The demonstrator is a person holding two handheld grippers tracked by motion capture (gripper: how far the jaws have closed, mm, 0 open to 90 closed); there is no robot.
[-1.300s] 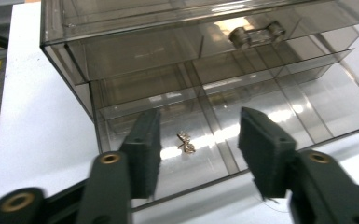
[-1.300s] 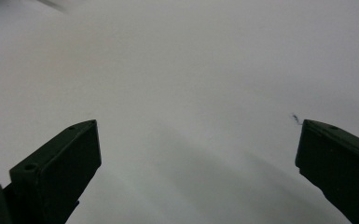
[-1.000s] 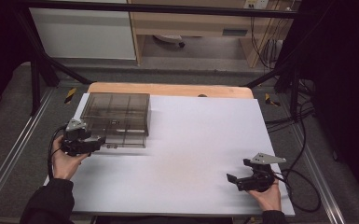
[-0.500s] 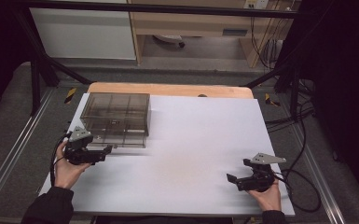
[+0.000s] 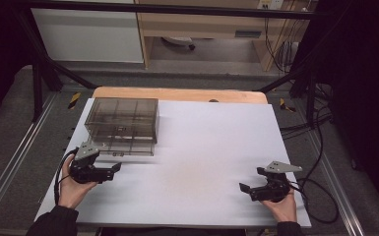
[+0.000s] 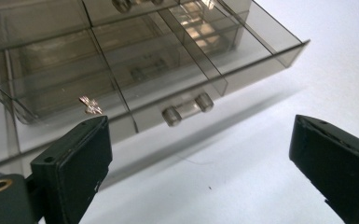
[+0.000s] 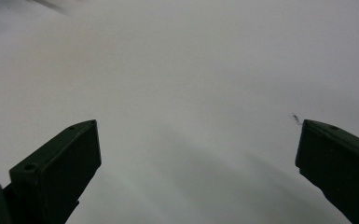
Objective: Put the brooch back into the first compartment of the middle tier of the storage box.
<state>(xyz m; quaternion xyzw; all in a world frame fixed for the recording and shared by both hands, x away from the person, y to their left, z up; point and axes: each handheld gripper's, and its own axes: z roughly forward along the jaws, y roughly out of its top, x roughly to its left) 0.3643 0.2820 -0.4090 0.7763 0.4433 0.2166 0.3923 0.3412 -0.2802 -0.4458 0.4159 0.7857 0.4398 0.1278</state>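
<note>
Smoky clear plastic drawer cabinet (image 5: 122, 125) sits at ten o'clock on the white table (image 5: 206, 147), its bottom drawer (image 6: 177, 74) pulled out, knob (image 6: 187, 108) facing the left gripper (image 5: 113, 168). That gripper's jaws have just been opening and stand wide, nothing between them, just short of the drawer front. Down at five o'clock, the right gripper (image 5: 243, 188) rests on the sheet, jaws wide apart and empty, well away from the cabinet.
</note>
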